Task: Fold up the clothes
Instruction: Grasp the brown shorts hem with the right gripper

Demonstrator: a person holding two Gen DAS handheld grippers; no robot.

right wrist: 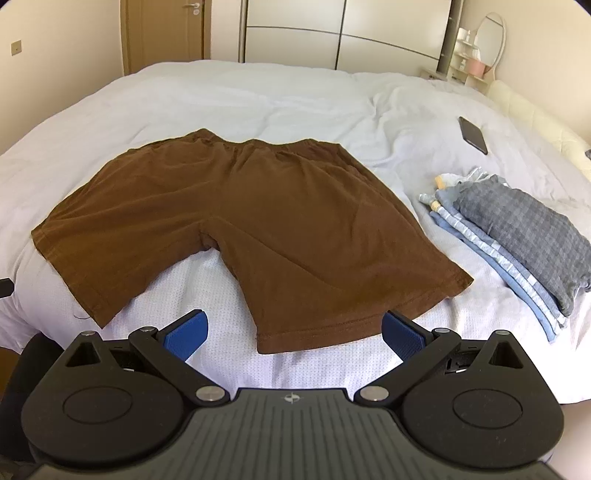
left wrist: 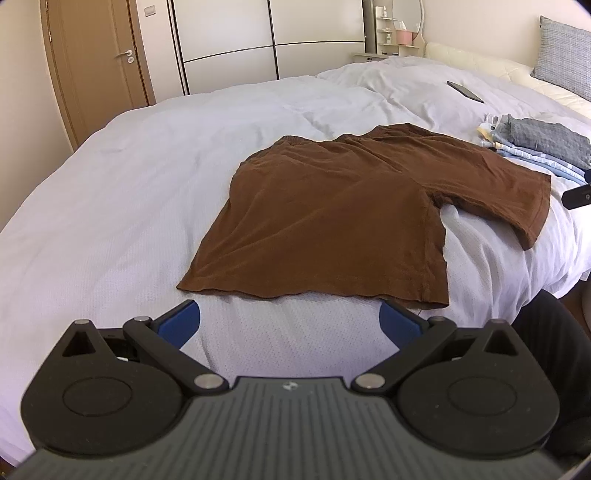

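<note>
Bed: wide, white quilted cover, rumpled toward the far right
Headboard: cream, padded, grey patterned pillow leaning on it
Walls: cream
Door: brown wood, silver handle, far left
Wardrobe: white panels with dark dividing lines
Mirror: oval, above small shelves in the corner
Light: soft daylight

One pair of brown shorts, one folded stack, one phone.

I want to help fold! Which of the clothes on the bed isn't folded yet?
The brown shorts. They lie spread flat with both legs apart, right ahead of the open grippers. The other clothes, blue ones under a grey one, already sit in a folded pile to their right.
</note>
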